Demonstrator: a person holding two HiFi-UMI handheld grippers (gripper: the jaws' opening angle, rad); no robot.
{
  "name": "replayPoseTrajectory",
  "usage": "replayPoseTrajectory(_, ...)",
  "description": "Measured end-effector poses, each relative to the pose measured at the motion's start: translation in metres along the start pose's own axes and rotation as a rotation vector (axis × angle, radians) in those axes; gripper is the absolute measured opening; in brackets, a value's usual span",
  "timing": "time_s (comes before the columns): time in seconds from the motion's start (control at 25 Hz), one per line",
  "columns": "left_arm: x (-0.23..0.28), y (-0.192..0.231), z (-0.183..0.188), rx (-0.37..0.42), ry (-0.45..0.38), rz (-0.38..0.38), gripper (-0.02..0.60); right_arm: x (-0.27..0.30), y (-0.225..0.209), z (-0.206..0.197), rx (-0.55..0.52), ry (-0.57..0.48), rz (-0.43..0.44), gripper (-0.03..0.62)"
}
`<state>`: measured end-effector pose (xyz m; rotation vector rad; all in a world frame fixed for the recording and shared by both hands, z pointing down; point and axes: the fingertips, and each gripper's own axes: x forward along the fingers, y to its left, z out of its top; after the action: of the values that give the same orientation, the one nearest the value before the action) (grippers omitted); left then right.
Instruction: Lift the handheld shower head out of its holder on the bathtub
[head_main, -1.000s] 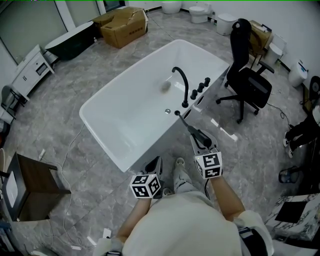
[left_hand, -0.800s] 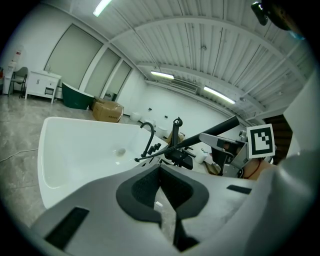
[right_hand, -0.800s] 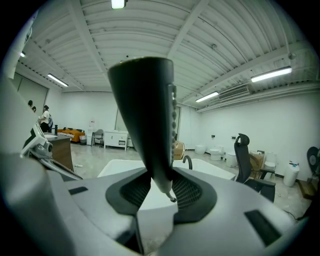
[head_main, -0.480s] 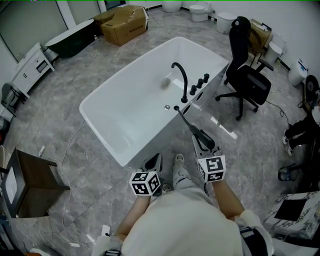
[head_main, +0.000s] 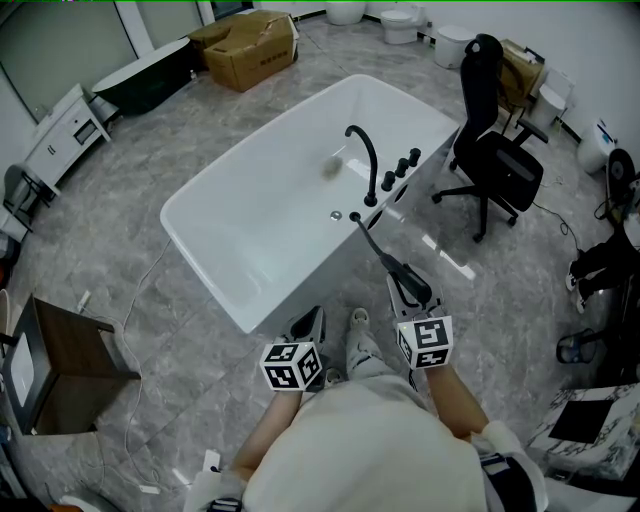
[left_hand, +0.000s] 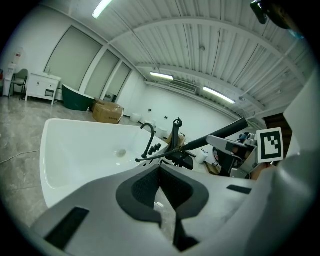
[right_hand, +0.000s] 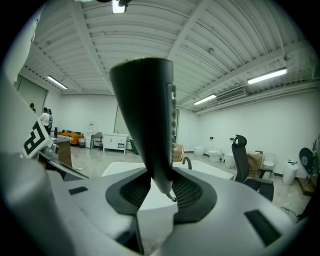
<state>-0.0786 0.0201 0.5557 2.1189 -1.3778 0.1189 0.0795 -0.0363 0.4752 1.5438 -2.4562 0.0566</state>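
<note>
The white bathtub (head_main: 270, 210) lies ahead of me, with a black faucet (head_main: 362, 160) and black knobs (head_main: 400, 170) on its right rim. The slim black shower head (head_main: 397, 265) is off the tub, and its thin hose (head_main: 368, 238) runs back to the rim by the faucet. My right gripper (head_main: 410, 295) is shut on it; in the right gripper view the handle (right_hand: 147, 115) stands up between the pads of that gripper (right_hand: 160, 187). My left gripper (head_main: 310, 328) hovers over the floor near the tub's side, jaws shut and holding nothing (left_hand: 160, 172). The left gripper view also shows the shower head (left_hand: 227, 129).
A black office chair (head_main: 490, 150) stands right of the tub. A cardboard box (head_main: 245, 50) and toilets (head_main: 400, 25) sit at the back. A dark wooden table (head_main: 60, 370) is at the left, and a cable (head_main: 150, 290) trails over the grey tiled floor.
My right gripper has drawn back slightly toward me with the shower head in its grip. The left gripper has stayed put.
</note>
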Motion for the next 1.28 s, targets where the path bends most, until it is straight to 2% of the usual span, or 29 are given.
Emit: replayPoseTrajectory(1.28,0.0011,0.0021,-0.0003,-0.006,0.006,0.001,0.02,0.0059,0.0031,0.0062,0.014,-0.009,-0.001,0.143)
